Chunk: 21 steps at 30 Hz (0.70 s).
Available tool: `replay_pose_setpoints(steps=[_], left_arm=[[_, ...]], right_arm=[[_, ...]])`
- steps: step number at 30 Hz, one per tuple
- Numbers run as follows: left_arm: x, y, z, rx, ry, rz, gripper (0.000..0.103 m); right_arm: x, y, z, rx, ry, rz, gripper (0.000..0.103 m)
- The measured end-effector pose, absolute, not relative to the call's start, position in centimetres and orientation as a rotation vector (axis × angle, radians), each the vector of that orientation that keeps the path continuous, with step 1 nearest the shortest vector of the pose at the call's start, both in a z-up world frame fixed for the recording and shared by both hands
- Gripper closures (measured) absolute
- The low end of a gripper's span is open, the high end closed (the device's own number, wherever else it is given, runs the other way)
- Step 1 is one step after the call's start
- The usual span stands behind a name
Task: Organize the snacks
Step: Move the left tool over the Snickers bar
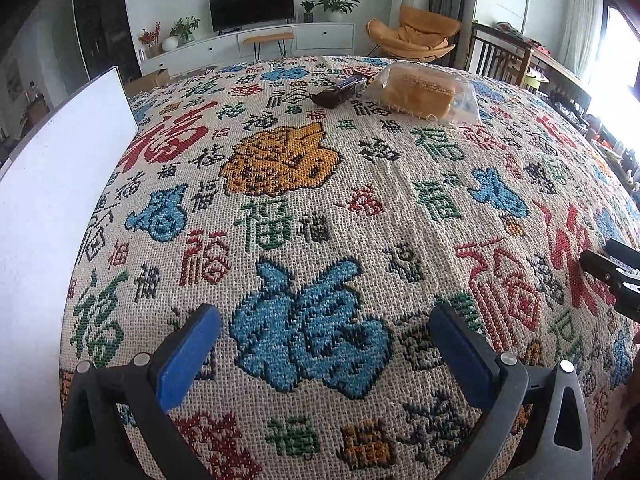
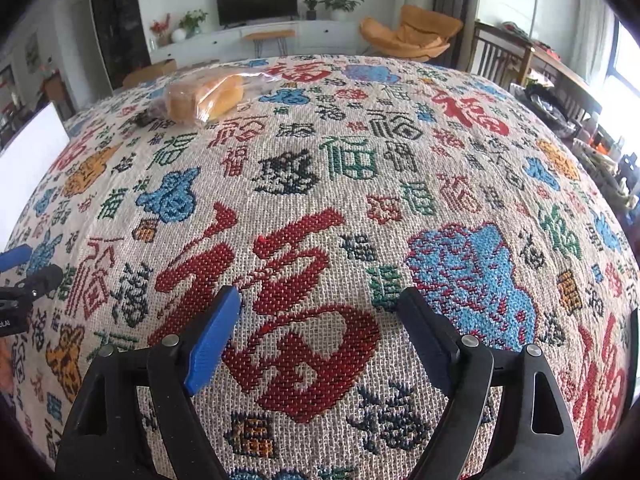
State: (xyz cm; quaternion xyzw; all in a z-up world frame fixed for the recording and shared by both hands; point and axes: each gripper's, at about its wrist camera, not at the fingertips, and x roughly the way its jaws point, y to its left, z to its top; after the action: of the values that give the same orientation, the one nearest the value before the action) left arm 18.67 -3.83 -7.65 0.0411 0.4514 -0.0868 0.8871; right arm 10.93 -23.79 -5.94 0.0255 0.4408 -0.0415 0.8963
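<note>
Since both the left gripper [image 1: 326, 344] and right gripper [image 2: 320, 330] gape empty, nothing's sorted: bagged bread [image 1: 424, 94] and chocolate bar [image 1: 340, 90] sit far off (untouched, I'd guess).

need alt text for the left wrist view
An open, empty left hand-held gripper hovers over a woven patterned tablecloth. At the far side lie a dark candy bar and a bagged bread loaf, side by side; a white board stands left.

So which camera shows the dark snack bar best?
The left wrist view. There the bar lies in full sight on the cloth, beside the bagged bread. In the right wrist view the bread hides most of it; only a dark end shows.
</note>
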Motion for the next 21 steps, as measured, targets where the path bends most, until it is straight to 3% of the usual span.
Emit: replay_pose_setpoints(steps=[21], left_arm=[[18.65, -3.73, -7.55, 0.086, 0.938, -0.181, 0.000]], right_arm=[[10.92, -23.79, -5.91, 0.053, 0.913, -0.086, 0.018]])
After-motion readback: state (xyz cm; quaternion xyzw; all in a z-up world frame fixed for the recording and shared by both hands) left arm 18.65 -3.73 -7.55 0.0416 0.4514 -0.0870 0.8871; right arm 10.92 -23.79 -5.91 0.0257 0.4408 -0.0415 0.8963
